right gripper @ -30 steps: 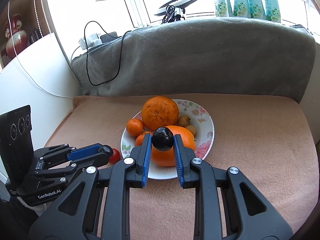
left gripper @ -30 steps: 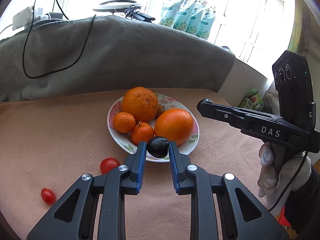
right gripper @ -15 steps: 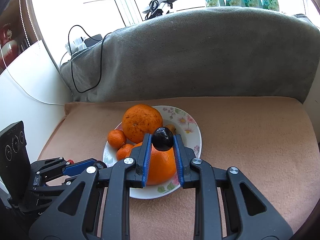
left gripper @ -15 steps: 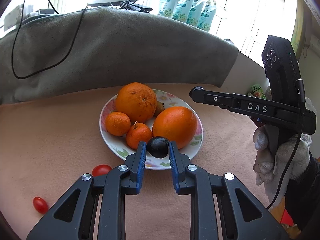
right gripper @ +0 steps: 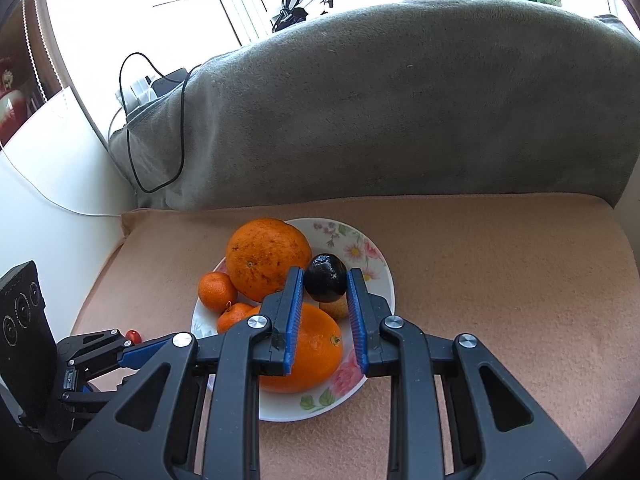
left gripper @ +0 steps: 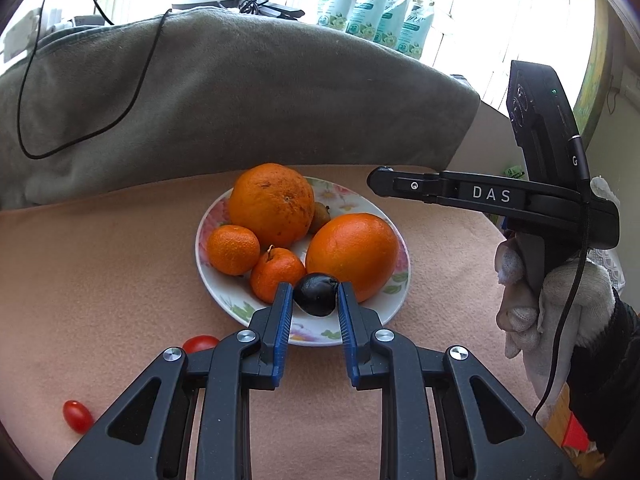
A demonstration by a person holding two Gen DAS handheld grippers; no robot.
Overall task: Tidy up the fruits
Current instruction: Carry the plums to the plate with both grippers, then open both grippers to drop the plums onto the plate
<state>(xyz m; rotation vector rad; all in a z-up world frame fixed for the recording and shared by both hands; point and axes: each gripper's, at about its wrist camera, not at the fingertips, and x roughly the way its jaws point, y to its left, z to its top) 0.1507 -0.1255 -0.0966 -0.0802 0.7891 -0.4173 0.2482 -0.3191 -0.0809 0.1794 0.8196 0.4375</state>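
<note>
Each tool was clamped on a dark plum: the left tool (left gripper: 314, 295) and right tool (right gripper: 323, 282) held theirs over the plate (left gripper: 224, 292), apparently for adding to the oranges.

Grey blanket (right gripper: 400, 112) behind; black cable (left gripper: 80, 120) across it; green pouches (left gripper: 376, 12) on sill.

free: cloth right of plate (right gripper: 382, 276) | blocked: oranges (right gripper: 268, 258) crowd plate

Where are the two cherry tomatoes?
Left wrist view, lower left: both cherry tomatoes lie on the peach cloth, off the plate.
</note>
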